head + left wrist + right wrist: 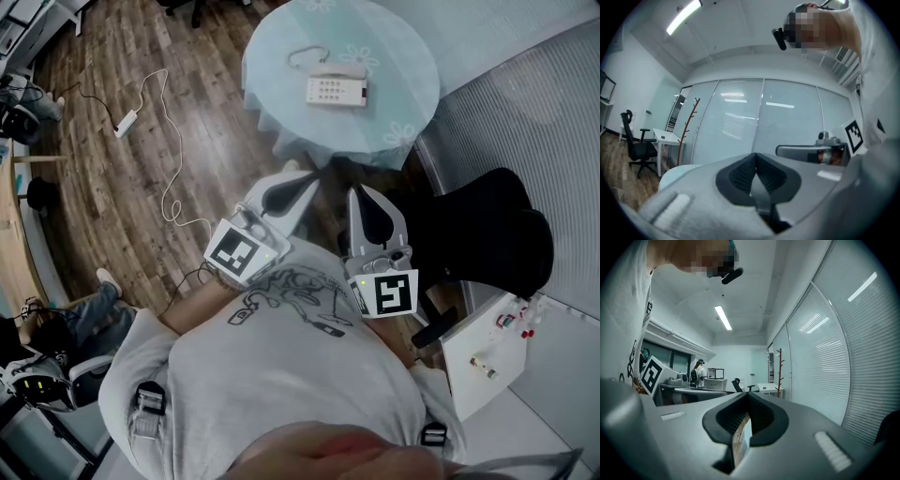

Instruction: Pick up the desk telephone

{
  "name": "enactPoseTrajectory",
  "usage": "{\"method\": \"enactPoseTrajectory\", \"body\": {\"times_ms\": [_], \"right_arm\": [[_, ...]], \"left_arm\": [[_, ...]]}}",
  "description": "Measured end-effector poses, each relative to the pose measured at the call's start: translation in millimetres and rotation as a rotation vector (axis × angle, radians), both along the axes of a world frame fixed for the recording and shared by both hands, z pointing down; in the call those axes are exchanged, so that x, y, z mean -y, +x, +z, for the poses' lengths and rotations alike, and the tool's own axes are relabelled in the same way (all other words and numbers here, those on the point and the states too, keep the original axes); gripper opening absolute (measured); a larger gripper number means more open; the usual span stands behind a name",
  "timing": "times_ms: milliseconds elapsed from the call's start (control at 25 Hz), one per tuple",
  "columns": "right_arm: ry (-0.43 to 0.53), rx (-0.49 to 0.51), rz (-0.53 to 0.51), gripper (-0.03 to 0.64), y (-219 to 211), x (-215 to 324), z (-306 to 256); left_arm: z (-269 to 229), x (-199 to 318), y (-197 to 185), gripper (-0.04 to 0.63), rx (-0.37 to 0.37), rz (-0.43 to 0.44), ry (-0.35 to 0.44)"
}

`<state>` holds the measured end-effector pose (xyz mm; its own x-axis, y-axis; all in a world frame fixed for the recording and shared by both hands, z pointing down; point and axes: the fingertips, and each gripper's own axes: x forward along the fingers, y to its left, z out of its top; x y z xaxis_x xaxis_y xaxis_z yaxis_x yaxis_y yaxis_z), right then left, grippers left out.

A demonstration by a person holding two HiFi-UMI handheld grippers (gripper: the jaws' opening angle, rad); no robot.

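Untouched desk telephone [336,86] sits on round table [403,56]. Jaws fully closed, nothing between them, on left hand-held gripper [305,187] and right hand-held gripper [360,194], both near person's chest (well apart from table). Nothing done yet: approach, grasp, lift remain.

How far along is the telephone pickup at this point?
Nothing is done yet: the desk telephone sits on the round table, far from both tools. In hand: nothing; the left hand-held gripper and right hand-held gripper are shut and empty. Left: approach, open, grasp, lift.
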<state>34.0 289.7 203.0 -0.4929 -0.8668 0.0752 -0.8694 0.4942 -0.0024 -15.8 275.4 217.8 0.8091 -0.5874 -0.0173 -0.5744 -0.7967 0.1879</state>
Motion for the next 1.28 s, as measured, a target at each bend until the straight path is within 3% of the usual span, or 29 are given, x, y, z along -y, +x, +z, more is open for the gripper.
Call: {"method": "enactPoseTrajectory", "body": {"times_ms": [480, 840, 1280], "right_arm": [[-0.024, -0.029, -0.027, 0.006, 15, 126, 17], [-0.045, -0.061, -0.043, 0.006, 2, 256, 19], [-0.068, -0.066, -0.048, 0.006, -20, 371, 27]], "left_arm": [[16, 128, 18, 0.0, -0.01, 0.017, -0.016], [22, 258, 6, 0.0, -0.019, 0.016, -0.051], [31, 365, -5, 0.0, -0.005, 0.042, -0.075]]}}
